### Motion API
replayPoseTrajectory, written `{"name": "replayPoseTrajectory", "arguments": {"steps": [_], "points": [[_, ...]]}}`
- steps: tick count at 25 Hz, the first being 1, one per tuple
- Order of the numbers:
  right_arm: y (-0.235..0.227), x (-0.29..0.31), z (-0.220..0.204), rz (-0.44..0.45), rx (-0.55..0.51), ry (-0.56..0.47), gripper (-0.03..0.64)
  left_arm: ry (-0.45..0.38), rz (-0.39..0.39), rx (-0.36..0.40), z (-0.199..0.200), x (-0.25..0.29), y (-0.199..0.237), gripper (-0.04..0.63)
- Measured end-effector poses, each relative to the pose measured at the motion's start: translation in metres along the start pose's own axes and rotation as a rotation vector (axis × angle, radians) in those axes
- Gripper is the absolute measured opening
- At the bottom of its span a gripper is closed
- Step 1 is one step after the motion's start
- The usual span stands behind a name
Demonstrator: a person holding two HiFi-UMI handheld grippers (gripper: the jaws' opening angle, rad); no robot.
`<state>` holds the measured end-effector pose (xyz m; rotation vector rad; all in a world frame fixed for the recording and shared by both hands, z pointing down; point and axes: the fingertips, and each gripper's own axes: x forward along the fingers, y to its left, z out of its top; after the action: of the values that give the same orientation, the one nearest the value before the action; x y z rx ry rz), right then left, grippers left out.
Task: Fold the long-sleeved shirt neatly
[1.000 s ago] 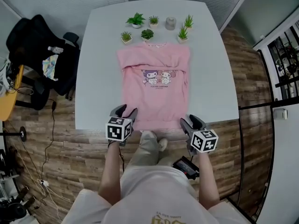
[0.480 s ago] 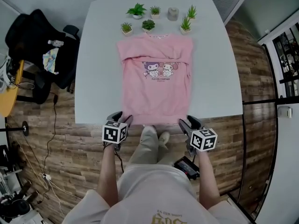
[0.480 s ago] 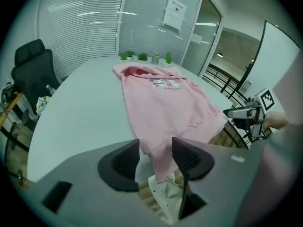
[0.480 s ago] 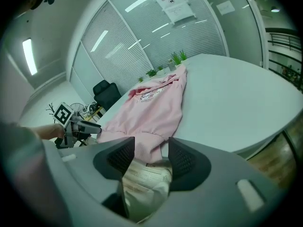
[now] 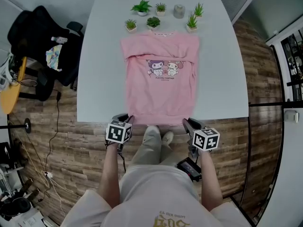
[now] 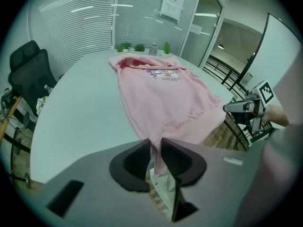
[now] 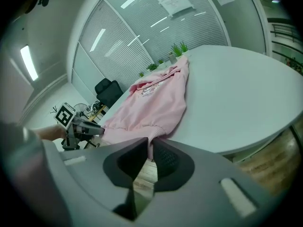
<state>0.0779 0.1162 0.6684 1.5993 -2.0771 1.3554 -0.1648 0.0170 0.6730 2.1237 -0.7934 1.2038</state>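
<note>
- My left tongs (image 6: 156, 143) have just been closing, and their jaws now pinch a fold of pink cloth: the near left corner of the long-sleeved shirt (image 5: 161, 91), right at its hem.
- My right tongs (image 7: 150, 146) have also just been closing. They are nipped onto the near right corner of the same hem, and the ribbed edge runs in between the jaws.
- In the head view both tongs sit at the near edge of the white counter (image 5: 97, 79), one at each end of the hem, well apart, with their marker cubes toward me.
- The shirt lies flat down the middle of the counter, printed front up. Its collar is at the far end and its hem reaches the near edge, where I have hold of it.
- A row of small potted plants (image 5: 142, 6) stands just beyond the collar.
- A black chair (image 5: 40, 41) stands off the counter's left side.
</note>
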Motion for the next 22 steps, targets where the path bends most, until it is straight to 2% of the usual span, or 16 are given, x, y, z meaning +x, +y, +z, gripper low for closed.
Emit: {"name": "replayPoseTrajectory", "arguments": {"steps": [2,7,18,22], "points": [[0.002,0.001,0.0,0.027,-0.004,0.004,0.032,-0.008,0.0,-0.009,0.001,0.0,-0.001,0.056],[0.007,-0.005,0.008,0.061,-0.021,-0.006,0.028,-0.012,-0.006,-0.013,0.004,-0.005,-0.003,0.048],[0.02,-0.036,0.039,0.114,-0.007,-0.145,0.026,-0.099,-0.04,-0.033,0.029,-0.029,-0.012,0.046],[0.027,-0.049,0.051,0.113,-0.034,-0.173,0.026,-0.132,-0.041,-0.028,0.039,-0.041,-0.014,0.046]]}}
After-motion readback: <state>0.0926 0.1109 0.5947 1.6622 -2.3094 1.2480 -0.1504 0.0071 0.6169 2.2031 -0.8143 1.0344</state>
